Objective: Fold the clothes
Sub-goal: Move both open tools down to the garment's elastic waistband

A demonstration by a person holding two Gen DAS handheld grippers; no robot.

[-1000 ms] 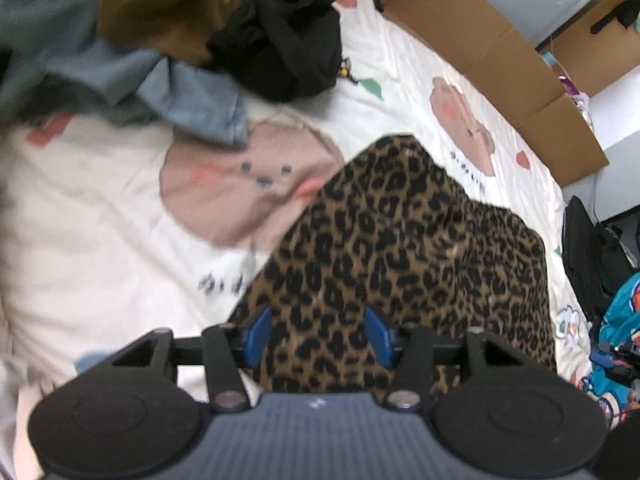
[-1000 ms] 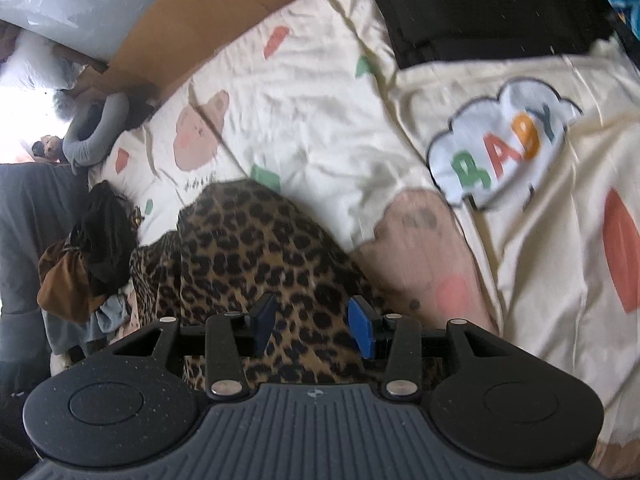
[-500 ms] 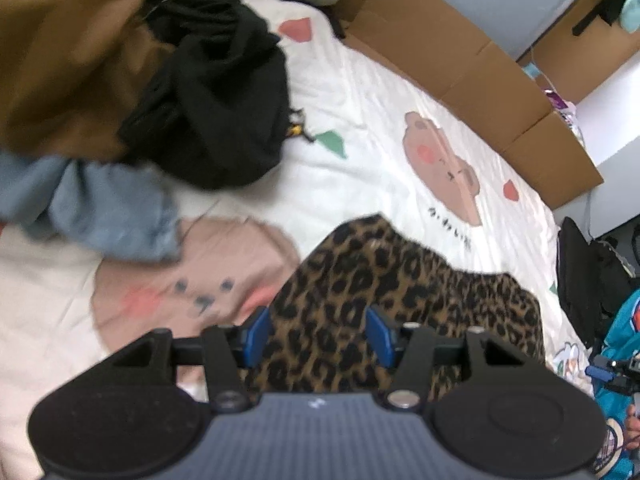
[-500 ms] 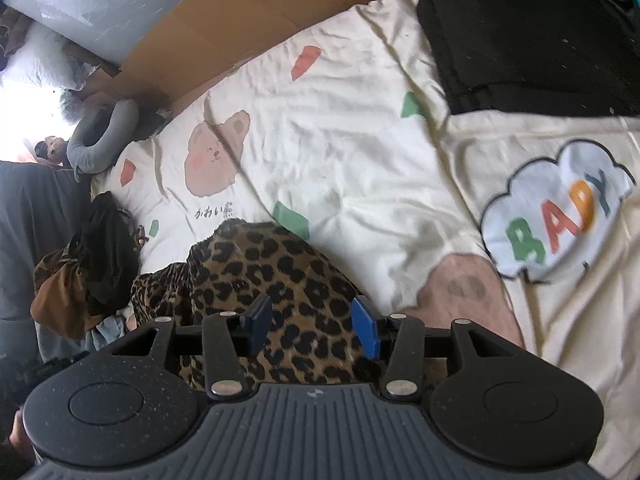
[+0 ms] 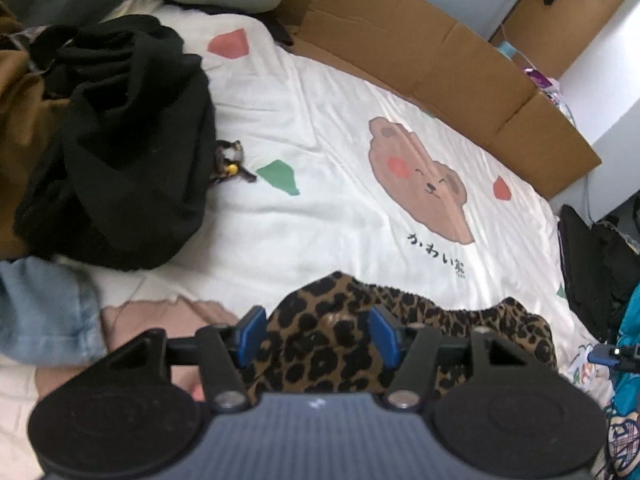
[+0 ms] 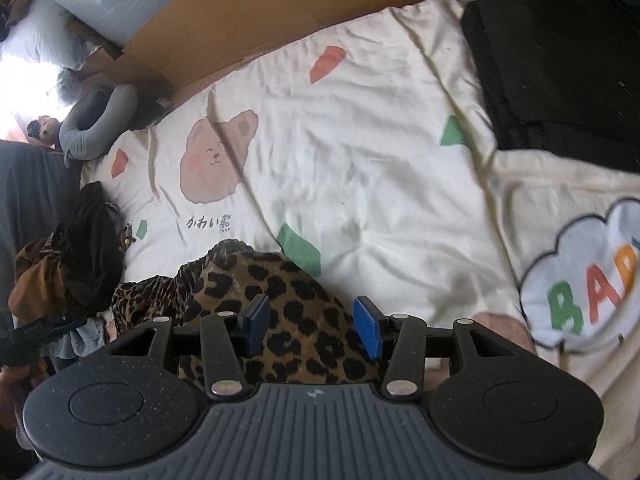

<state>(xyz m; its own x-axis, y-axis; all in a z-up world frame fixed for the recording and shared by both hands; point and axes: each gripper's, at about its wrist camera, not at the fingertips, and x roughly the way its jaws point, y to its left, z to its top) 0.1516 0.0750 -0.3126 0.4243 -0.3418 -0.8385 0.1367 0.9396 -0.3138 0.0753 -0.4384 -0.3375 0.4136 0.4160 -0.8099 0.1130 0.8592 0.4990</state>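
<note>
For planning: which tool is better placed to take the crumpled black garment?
Left. The black garment lies near the left tool, its jaws just opening around leopard cloth; the right tool is farther.

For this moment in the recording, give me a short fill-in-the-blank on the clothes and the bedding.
1. The garment between the fingers of the left gripper has a ____ print.
2. The cloud patch on the bedding carries coloured ____.
3. The cardboard stands along the bed's ____ edge.
4. In the left wrist view, the black clothing pile lies to the ____ of the printed bear.

Missing words: leopard; letters; far; left
</note>
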